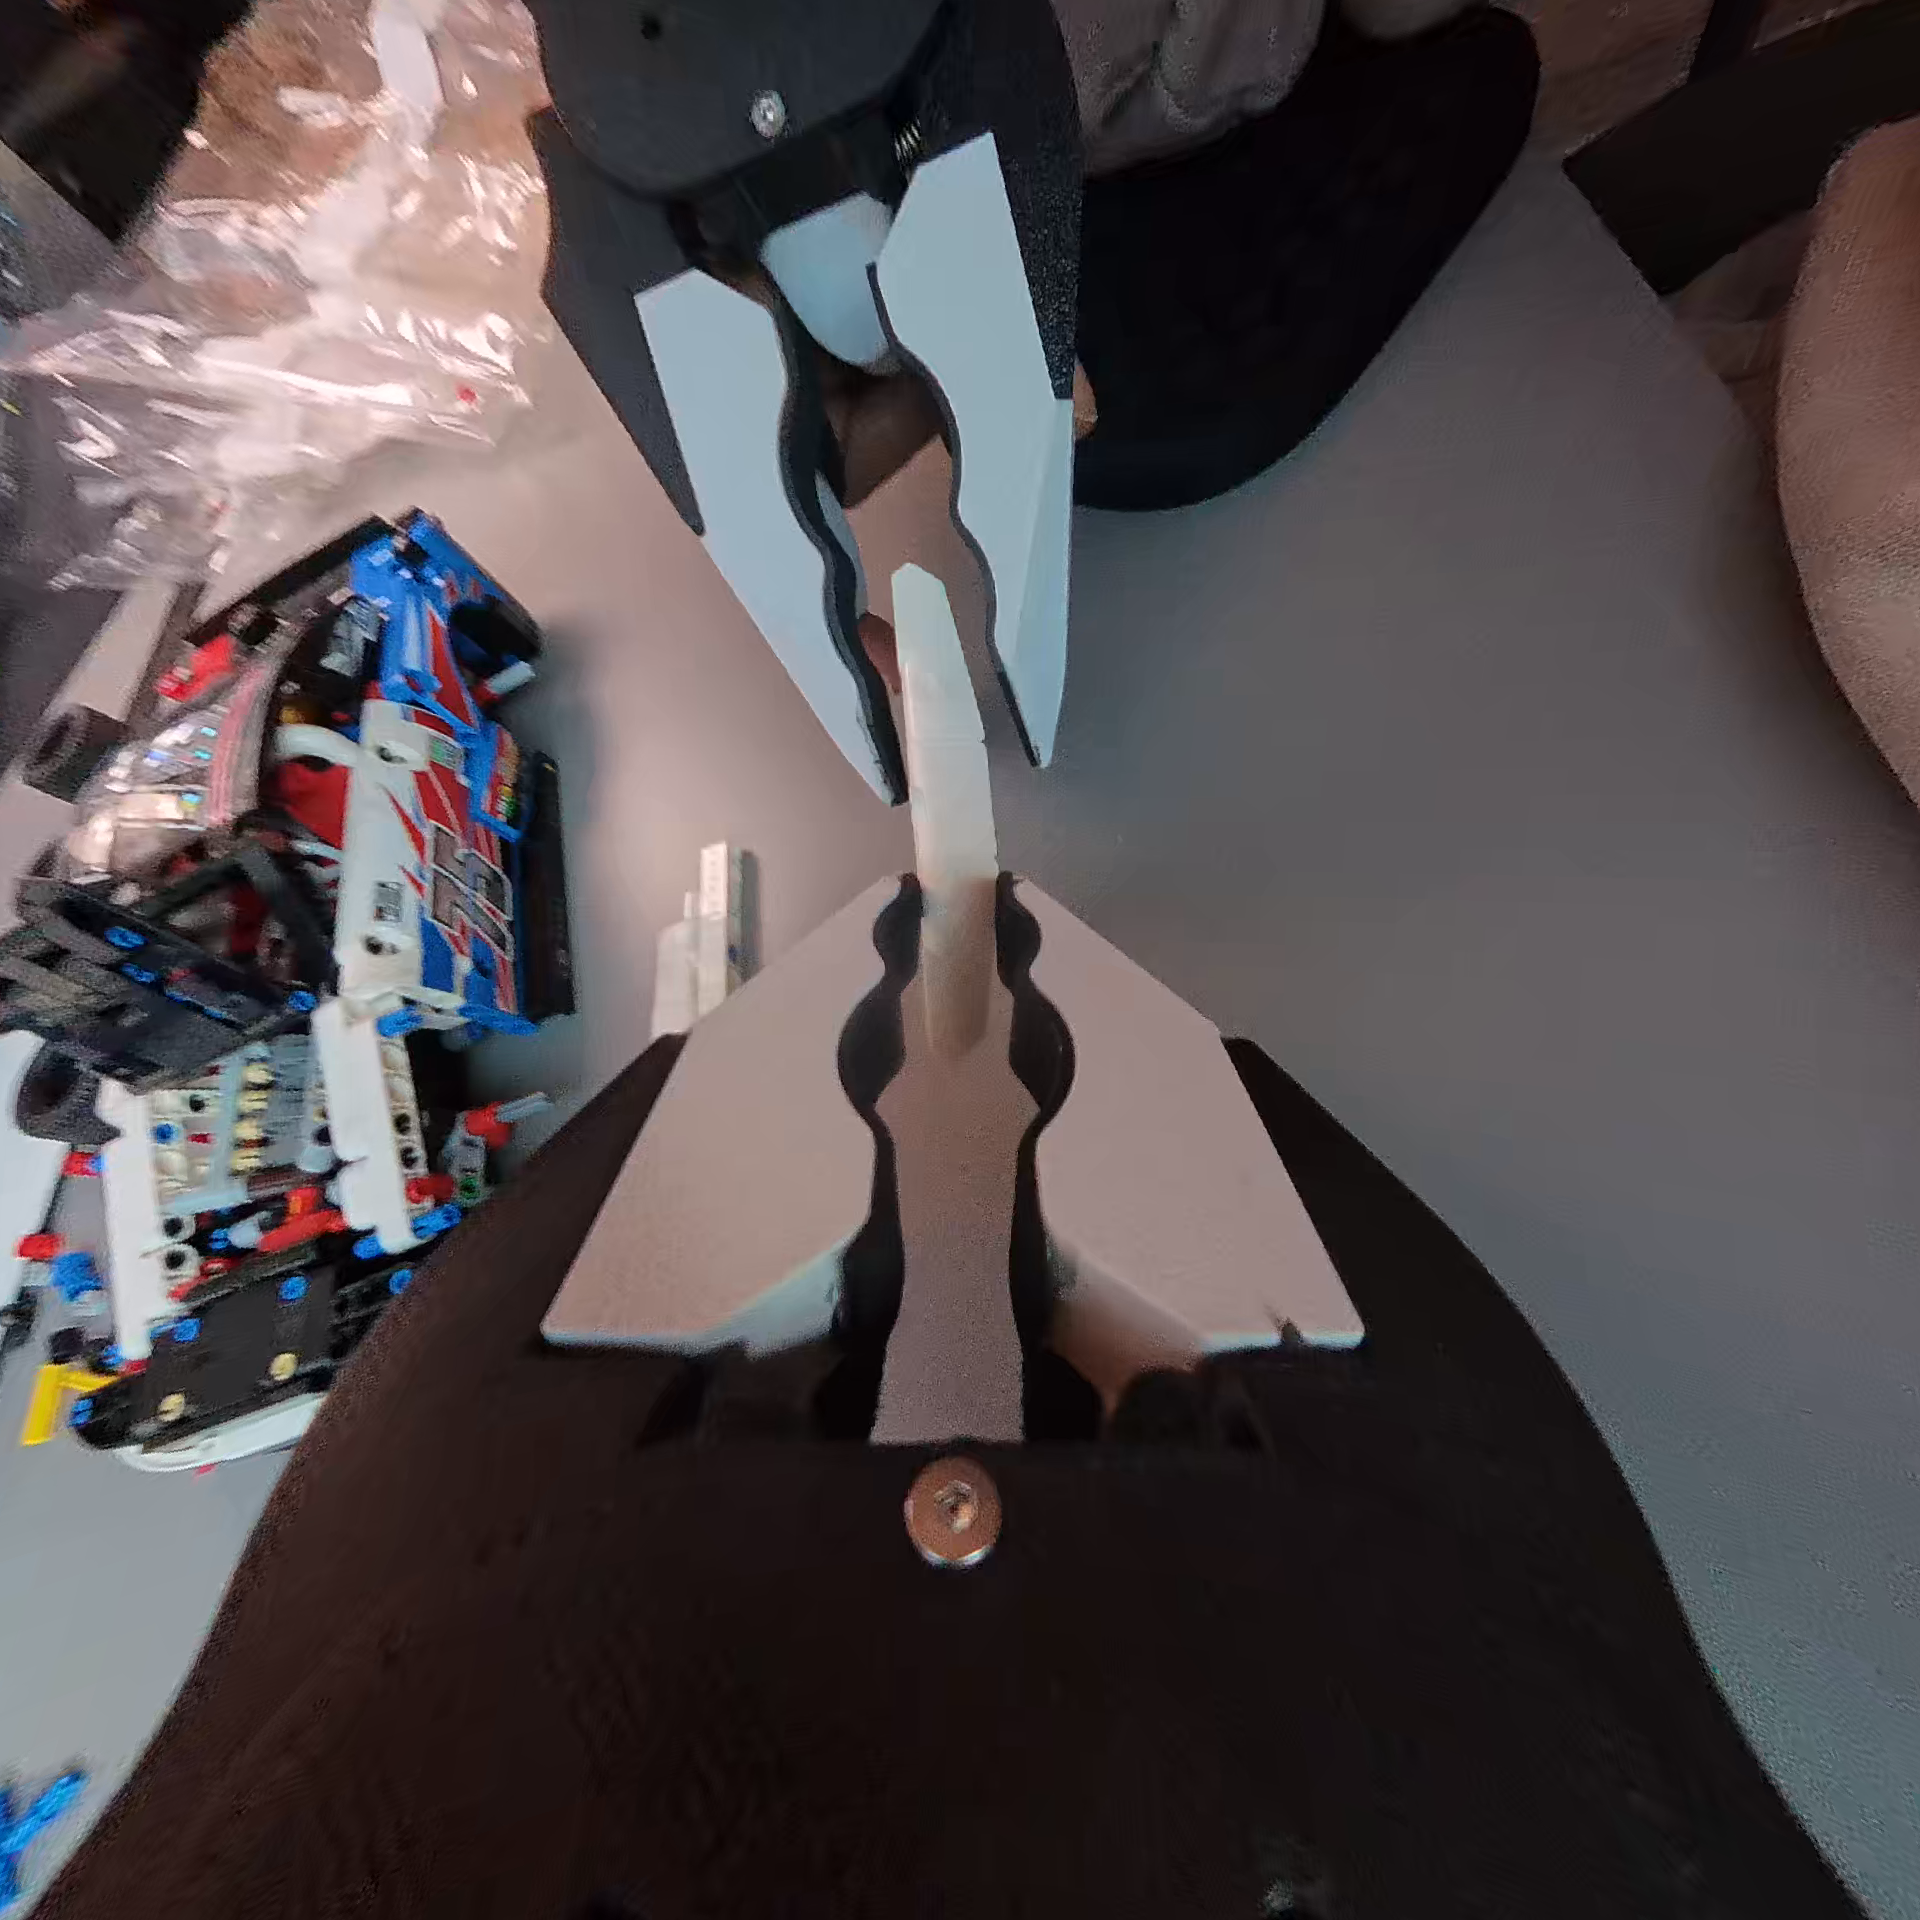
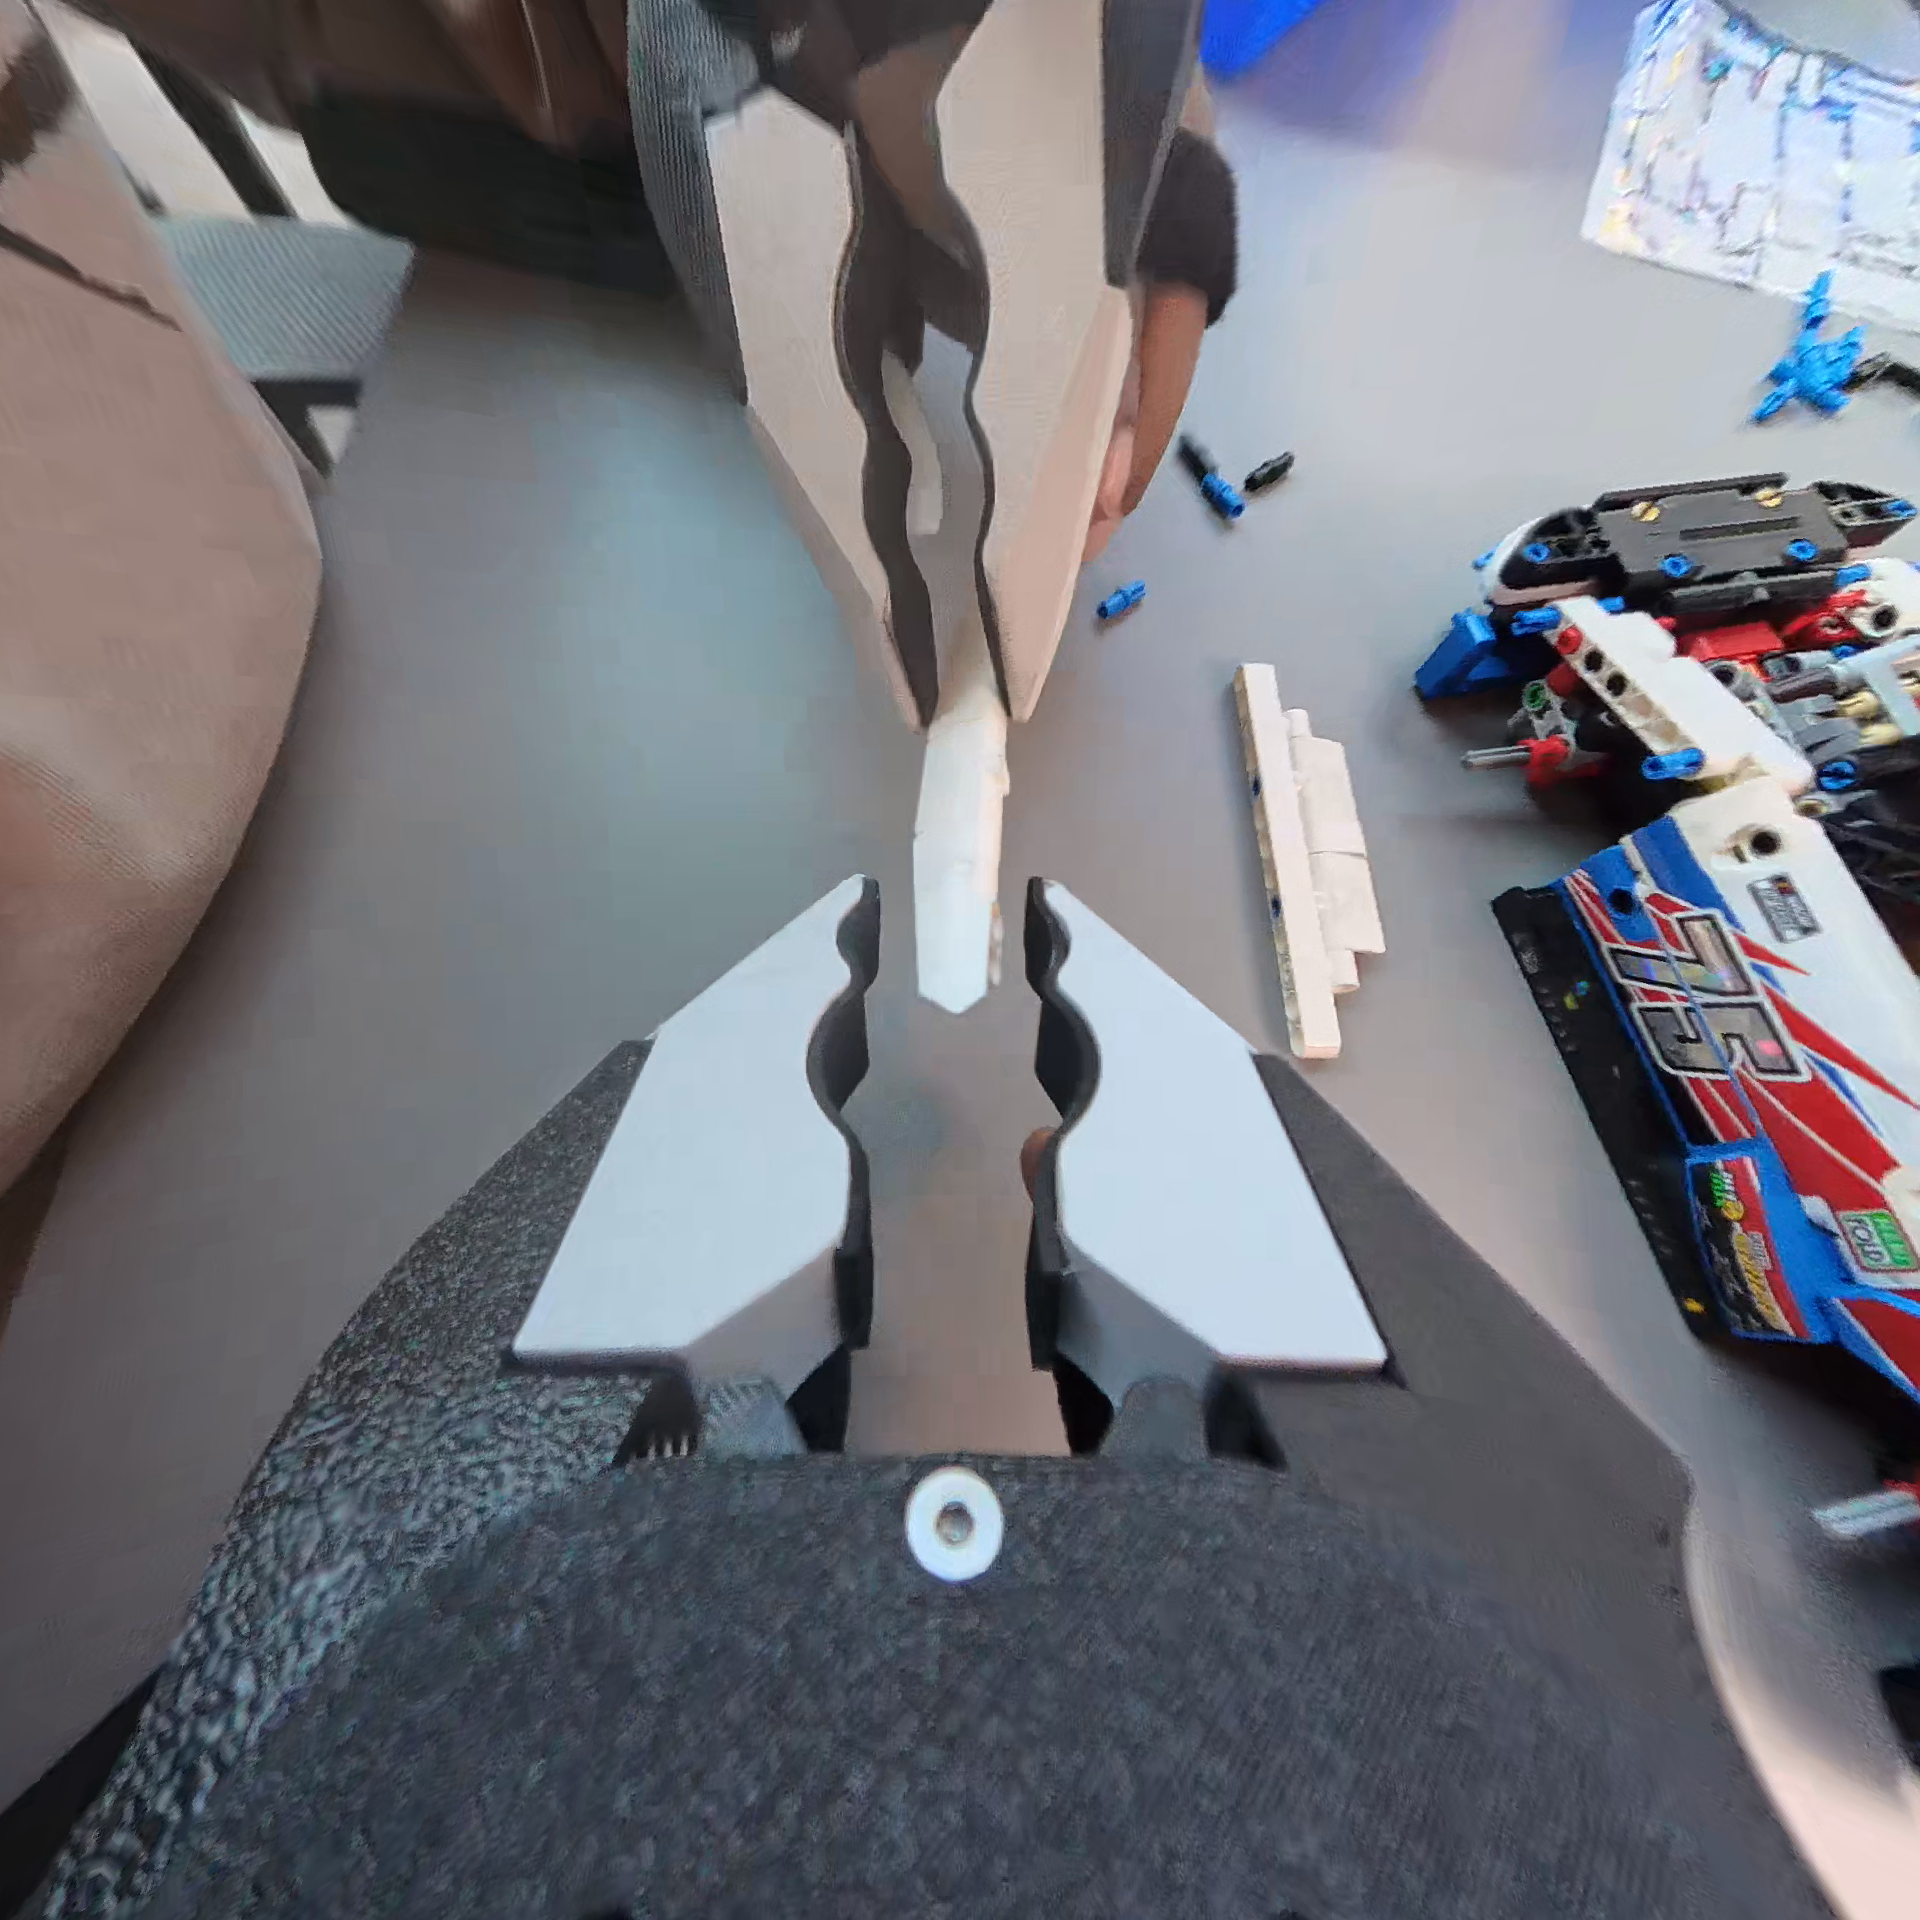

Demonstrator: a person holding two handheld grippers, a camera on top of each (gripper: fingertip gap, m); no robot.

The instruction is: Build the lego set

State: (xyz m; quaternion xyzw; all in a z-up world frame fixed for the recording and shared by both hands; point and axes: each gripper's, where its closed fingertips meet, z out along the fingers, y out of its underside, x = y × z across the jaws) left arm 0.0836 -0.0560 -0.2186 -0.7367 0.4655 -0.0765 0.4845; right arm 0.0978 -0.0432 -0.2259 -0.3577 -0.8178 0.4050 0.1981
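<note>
My left gripper (image 1: 954,883) is shut on one end of a long, slightly curved white lego piece (image 1: 951,727) and holds it above the grey table (image 1: 1455,935). My right gripper (image 1: 966,774) faces it from the far side, open, with its fingers on either side of the piece's other end. In the right wrist view the white piece (image 2: 951,935) pokes between my open right gripper's (image 2: 951,883) tips, apart from both pads, while the left gripper (image 2: 971,717) pinches it farther up. The partly built red, white and blue lego car (image 2: 1714,935) lies on the table to the side.
A white beam assembly (image 2: 1309,862) lies flat on the table between the grippers and the car (image 1: 395,883). Loose blue and black pins (image 2: 1226,488), a blue connector cluster (image 2: 1818,374) and the instruction booklet (image 2: 1766,156) lie beyond. Clear plastic bags (image 1: 260,312) are heaped nearby. A brown cushion (image 2: 125,623) borders the table.
</note>
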